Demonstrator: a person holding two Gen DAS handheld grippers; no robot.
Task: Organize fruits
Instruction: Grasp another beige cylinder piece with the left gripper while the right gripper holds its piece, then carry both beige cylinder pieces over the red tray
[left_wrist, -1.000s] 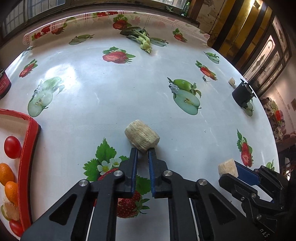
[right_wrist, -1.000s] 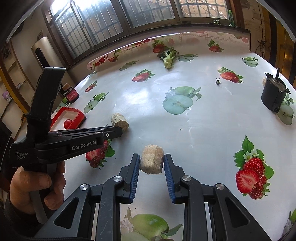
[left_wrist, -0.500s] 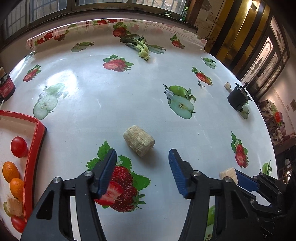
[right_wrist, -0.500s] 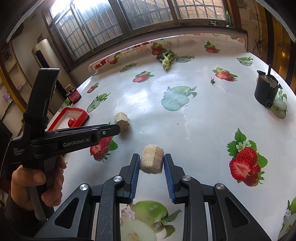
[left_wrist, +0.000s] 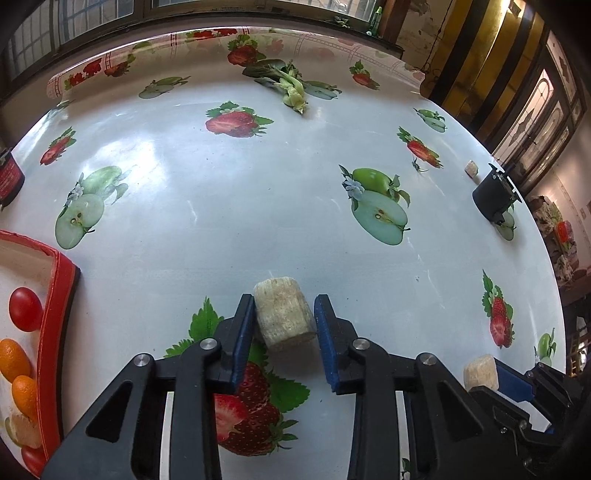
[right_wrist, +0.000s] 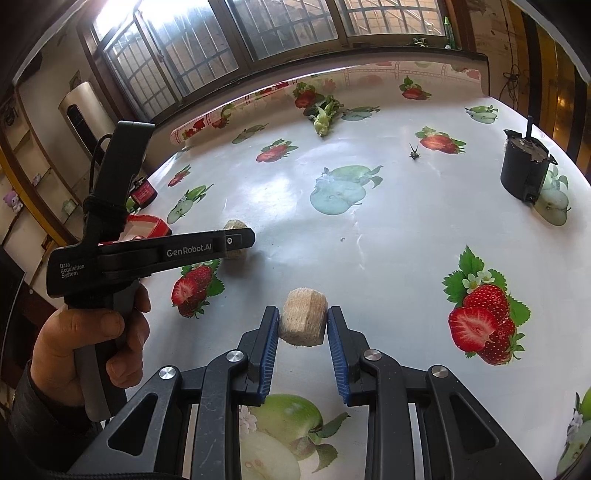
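Observation:
A beige fibrous chunk (left_wrist: 284, 317) lies on the fruit-print tablecloth (left_wrist: 258, 206). My left gripper (left_wrist: 283, 301) straddles it, jaws closing, both blue pads against its sides. Seen in the right wrist view, the left gripper (right_wrist: 236, 240) is held by a person's hand (right_wrist: 85, 332), with that chunk (right_wrist: 234, 225) partly hidden behind its tip. My right gripper (right_wrist: 303, 312) is shut on a second beige chunk (right_wrist: 304, 321), lifted off the cloth; this chunk (left_wrist: 480, 371) also shows at the left wrist view's lower right. A red tray (left_wrist: 62, 295) at the left holds a cherry tomato (left_wrist: 24, 308) and small oranges (left_wrist: 14, 360).
A black pot (left_wrist: 493, 195) stands near the table's right edge, with a small beige piece (left_wrist: 471, 170) beside it. A green leafy vegetable (left_wrist: 293, 92) lies at the far side. A red jar (left_wrist: 9, 177) sits at the far left.
The left gripper went from shut behind the chunk to wide open, then came forward and closed around it. The right gripper kept its chunk and stayed in place.

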